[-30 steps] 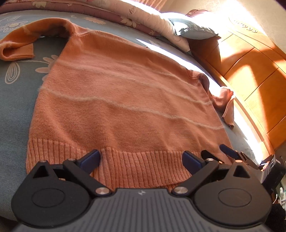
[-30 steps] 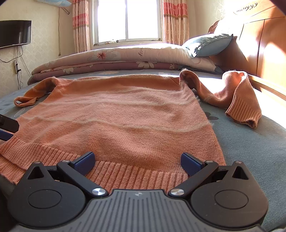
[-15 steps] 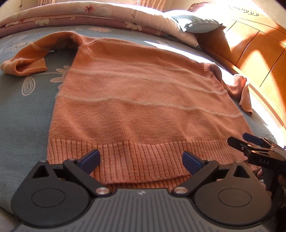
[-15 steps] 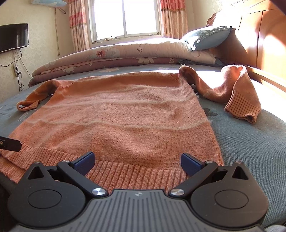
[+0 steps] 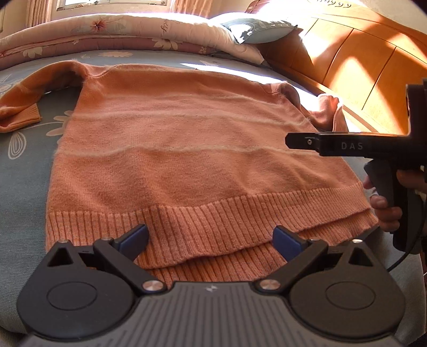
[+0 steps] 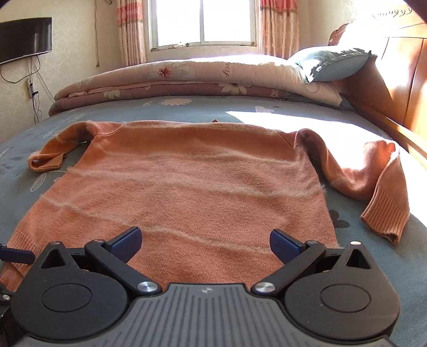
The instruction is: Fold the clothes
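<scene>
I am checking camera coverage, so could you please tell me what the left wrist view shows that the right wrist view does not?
Only the left wrist view shows the right claw's handle and the hand holding it. Only the right wrist view shows the window and wall television. Both show the orange sweater spread flat on the bed, with each open claw over it.

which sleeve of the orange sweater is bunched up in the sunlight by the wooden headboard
The right sleeve, humped up in the sun patch beside the headboard. The left sleeve lies flatter in shade toward the wall with the TV.
</scene>
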